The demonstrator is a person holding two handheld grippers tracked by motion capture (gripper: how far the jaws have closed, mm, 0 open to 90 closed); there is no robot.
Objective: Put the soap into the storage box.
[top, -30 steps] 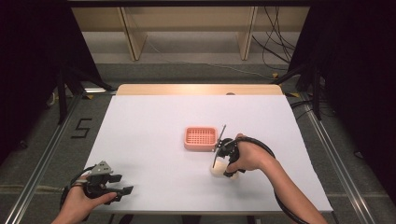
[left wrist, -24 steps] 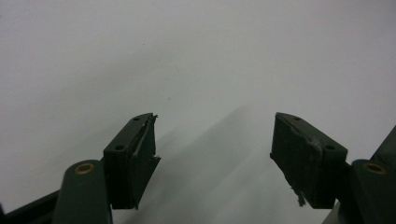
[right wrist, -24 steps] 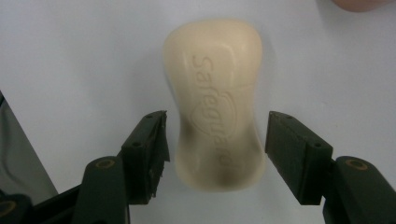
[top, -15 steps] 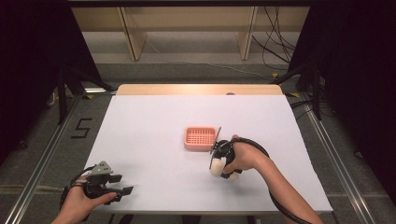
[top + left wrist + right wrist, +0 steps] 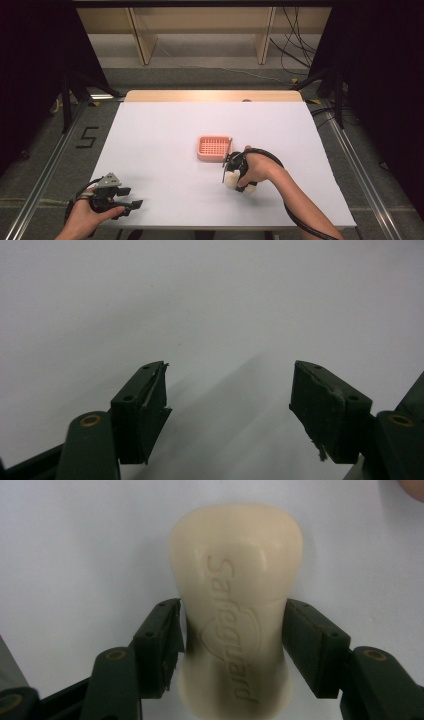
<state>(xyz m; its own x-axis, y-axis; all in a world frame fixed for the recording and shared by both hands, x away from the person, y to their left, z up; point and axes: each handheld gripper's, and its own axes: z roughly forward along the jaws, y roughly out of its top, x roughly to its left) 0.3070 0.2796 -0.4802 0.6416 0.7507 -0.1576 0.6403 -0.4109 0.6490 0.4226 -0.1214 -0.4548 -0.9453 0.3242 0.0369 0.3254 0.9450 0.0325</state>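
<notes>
The left gripper (image 5: 131,204) is held idle at the near left counter (image 5: 160,135) edge, its fingers (image 5: 145,405) spread with nothing between. The pink grid dish (image 5: 214,148) sits at centre. Just right of it, the right gripper (image 5: 231,178) is clenched on the soap bar (image 5: 235,605) at its waist. Transfer appears in hand; next, placement in the dish is judged likely. The embossed lettering is resolved by the right gripper view alone.

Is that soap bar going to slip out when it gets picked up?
Maybe. The soap bar looks smooth and rounded, so it could slide. But the right gripper pinches it at its narrow waist, which probably helps hold it. It looks solid and stiff, unlikely to bend.
</notes>
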